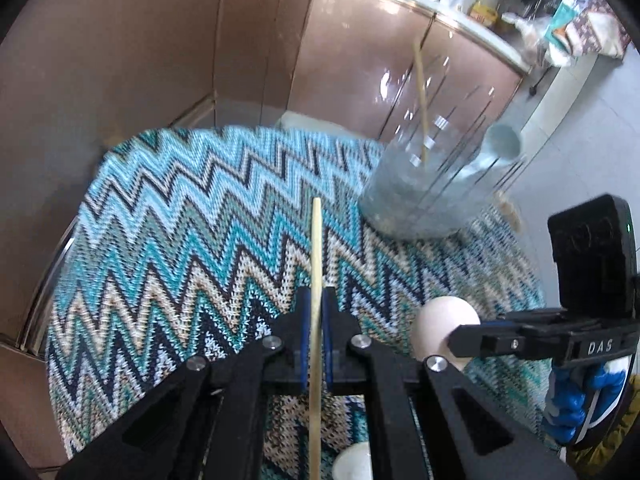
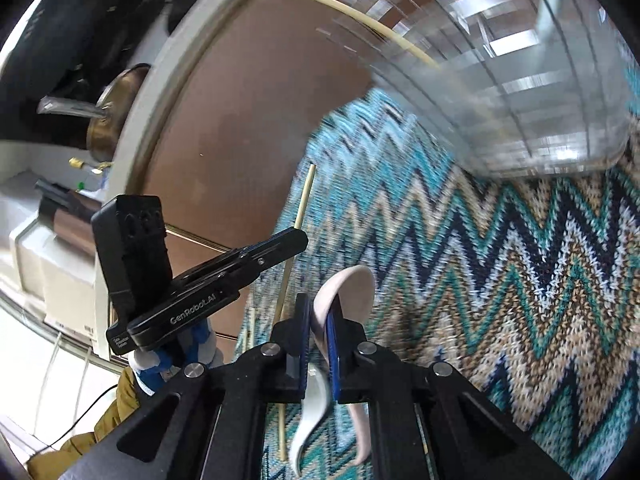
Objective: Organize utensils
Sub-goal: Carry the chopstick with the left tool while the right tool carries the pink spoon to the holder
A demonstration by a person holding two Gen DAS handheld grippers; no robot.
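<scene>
Zigzag mat (image 1: 160,240), left tongs (image 1: 315,312) pinch chopstick (image 1: 316,264), right tongs (image 2: 318,320) pinch spoon (image 2: 352,284)

We're in a home kitchen, by the look of it. Glossy brown cabinet doors (image 1: 168,60) run behind a round table spread with a zigzag knitted cloth (image 1: 168,240). Above the cabinets, a pale countertop (image 1: 460,12) carries packets and bags, too blurred to name. Over in the right wrist view, left of the cabinets, a brass-coloured pan with a glass lid handle (image 2: 108,112) sits on the counter, and a white appliance (image 2: 52,272) stands just below it.
</scene>
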